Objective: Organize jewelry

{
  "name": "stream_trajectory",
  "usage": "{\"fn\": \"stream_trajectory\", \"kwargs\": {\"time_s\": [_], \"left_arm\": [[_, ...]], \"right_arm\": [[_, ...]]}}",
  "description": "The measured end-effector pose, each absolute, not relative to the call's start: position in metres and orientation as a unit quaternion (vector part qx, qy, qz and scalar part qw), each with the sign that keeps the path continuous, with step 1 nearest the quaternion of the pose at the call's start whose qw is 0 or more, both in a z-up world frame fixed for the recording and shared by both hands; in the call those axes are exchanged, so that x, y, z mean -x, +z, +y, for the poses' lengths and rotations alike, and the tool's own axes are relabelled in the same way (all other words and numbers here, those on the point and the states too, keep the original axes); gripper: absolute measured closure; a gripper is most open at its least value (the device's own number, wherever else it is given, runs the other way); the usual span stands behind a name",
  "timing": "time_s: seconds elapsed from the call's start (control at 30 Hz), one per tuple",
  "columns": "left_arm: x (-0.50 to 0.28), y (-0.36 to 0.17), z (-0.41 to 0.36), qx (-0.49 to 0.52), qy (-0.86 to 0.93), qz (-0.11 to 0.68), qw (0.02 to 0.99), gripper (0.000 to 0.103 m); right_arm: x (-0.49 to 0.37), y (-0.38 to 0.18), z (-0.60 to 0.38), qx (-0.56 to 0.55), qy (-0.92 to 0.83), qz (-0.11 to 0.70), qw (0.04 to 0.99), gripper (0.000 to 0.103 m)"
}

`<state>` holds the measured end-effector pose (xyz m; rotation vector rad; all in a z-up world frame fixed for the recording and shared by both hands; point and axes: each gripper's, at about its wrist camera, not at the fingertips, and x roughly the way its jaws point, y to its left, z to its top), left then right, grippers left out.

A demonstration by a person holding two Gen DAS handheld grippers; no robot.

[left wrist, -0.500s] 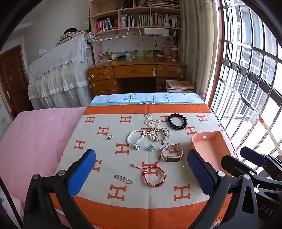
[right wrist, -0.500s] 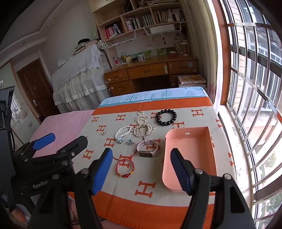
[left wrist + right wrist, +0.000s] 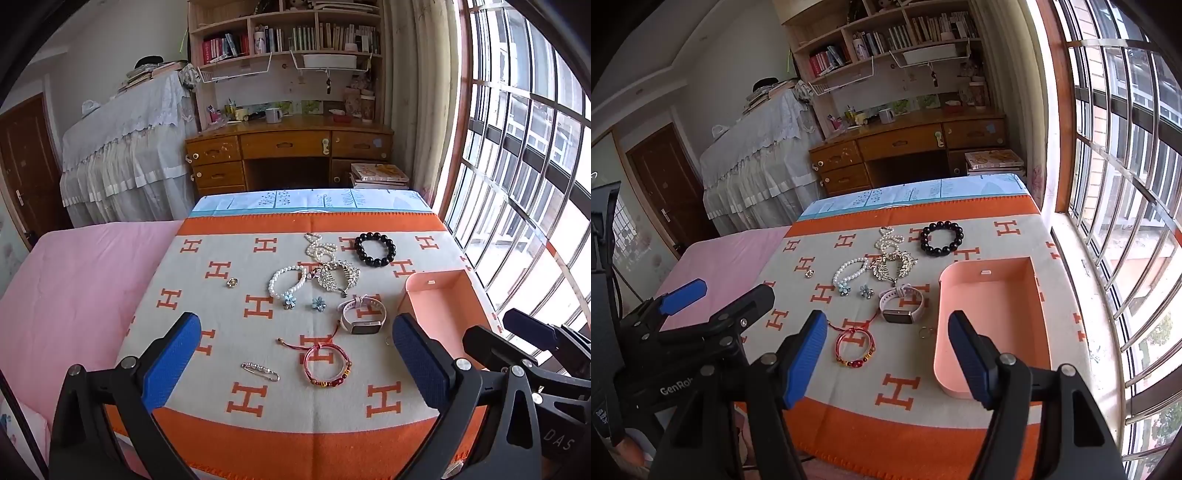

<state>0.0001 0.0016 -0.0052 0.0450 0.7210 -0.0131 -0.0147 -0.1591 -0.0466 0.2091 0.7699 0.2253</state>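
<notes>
- Nothing has moved since the earlier frame; the left gripper [image 3: 295, 373] and right gripper [image 3: 888, 360] hover at six o'clock, tongs spread, pinching nothing.
- The pink tray [image 3: 1043, 325], at three o'clock on the blanket [image 3: 236, 421], looks empty.
- The jewelry lies loose: watch [image 3: 364, 317], black bracelet [image 3: 375, 249], red bracelet [image 3: 327, 369]; tangled pearl necklace [image 3: 319, 247] may drag neighbours.

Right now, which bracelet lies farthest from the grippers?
The black bead bracelet, at the blanket's far end; the pearl bracelet and red cord bracelet lie closer.

A home bedroom: bed [image 3: 74, 280], wooden desk [image 3: 288, 144], bookshelf [image 3: 288, 33], window [image 3: 517, 147].
</notes>
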Motion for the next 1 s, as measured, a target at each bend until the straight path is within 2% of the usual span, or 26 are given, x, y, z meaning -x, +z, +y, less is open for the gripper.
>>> {"fn": "stream_trajectory", "kwargs": {"time_s": [1.0], "left_arm": [[0.008,-0.020,0.009,-0.017,-0.004,0.365,0.931,0.001]], "right_arm": [[0.014,-0.058,-0.150,-0.107,0.112,0.383,0.911,0.034]]}}
